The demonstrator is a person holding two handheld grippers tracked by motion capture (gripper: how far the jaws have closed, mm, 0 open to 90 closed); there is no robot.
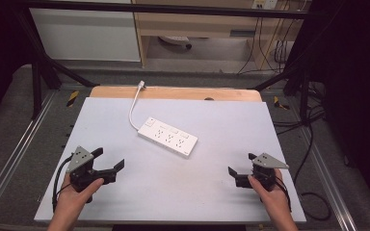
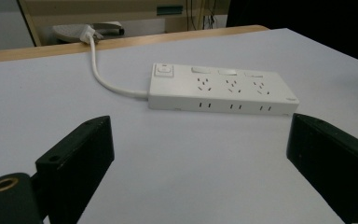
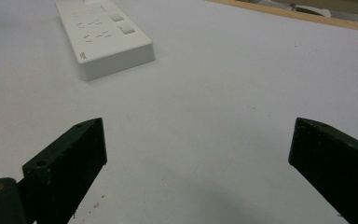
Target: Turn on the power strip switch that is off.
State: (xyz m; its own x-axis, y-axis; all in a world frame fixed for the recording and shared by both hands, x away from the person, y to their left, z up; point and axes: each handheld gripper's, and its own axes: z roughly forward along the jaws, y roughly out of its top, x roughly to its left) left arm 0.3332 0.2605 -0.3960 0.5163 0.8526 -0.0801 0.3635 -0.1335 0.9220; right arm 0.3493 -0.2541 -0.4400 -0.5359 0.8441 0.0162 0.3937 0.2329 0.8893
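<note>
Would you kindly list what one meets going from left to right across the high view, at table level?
Left black two-jaw gripper → white six-socket power strip lying flat on the white table top → right black two-jaw gripper, both with jaws open and nothing between them.

Power strip (image 1: 167, 136) on table (image 1: 125, 192), mid-rear.

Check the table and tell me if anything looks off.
Only one thing: the white power strip lies askew, diagonal to the table edges, its cable trailing over the far edge. No damage or spill visible. Both grippers, left and right, stand open, clear of it.
</note>
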